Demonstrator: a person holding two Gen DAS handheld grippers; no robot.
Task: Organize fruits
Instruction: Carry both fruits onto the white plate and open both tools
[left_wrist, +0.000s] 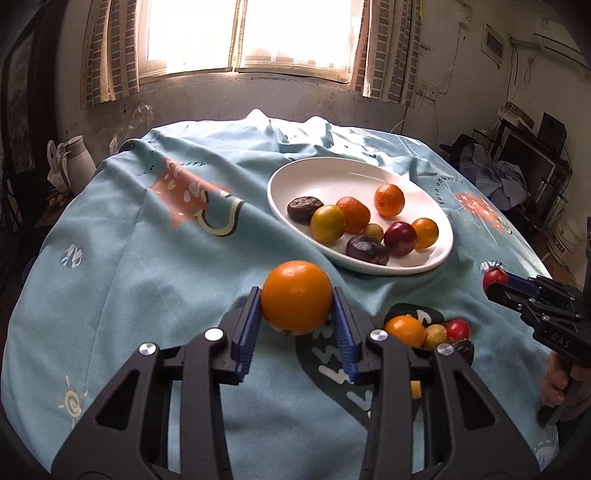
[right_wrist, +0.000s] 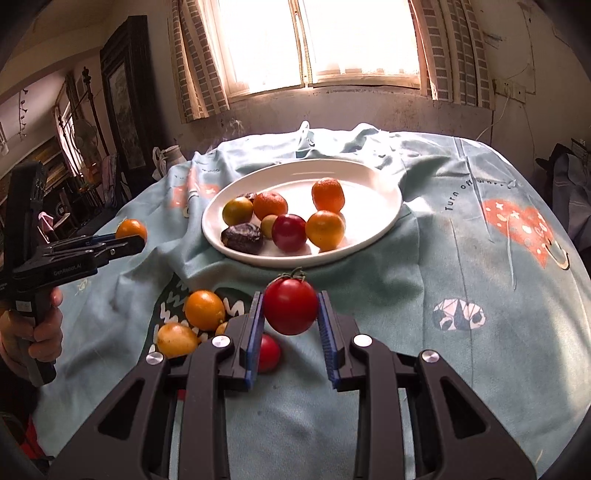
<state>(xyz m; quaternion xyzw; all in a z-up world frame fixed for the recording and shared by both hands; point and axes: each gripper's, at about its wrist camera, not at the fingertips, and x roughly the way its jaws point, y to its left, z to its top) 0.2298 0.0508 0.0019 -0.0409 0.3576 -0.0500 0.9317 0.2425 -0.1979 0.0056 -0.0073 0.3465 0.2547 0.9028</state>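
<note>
Right in front of your left lens, the left gripper (left_wrist: 297, 308) is pinching an orange (left_wrist: 296, 296) between its blue pads, lifted clear of the blue tablecloth (left_wrist: 129, 258). In the other view your right gripper (right_wrist: 290, 314) is clamped on a red tomato (right_wrist: 290, 305), stem up, also off the cloth.

What the coming move turns on is where the white plate (left_wrist: 295, 170) lies from each load. From the left gripper it sits ahead and off to the right, its near rim just beyond the orange. From the right gripper it lies almost straight ahead, near rim just past the tomato. The plate's long axis runs across both views, so the open white patch at its far side is reachable from either hand.

Judging by that, your right hand has the straighter line; the left has to swing rightward, toward the right gripper's path.

The plate already holds citrus, two dark wrinkled fruits and a red one, crowded toward its near edge, so carry past them before letting go.

Loose fruit (right_wrist: 204, 309) waits on the cloth just left of and below the right gripper.
</note>
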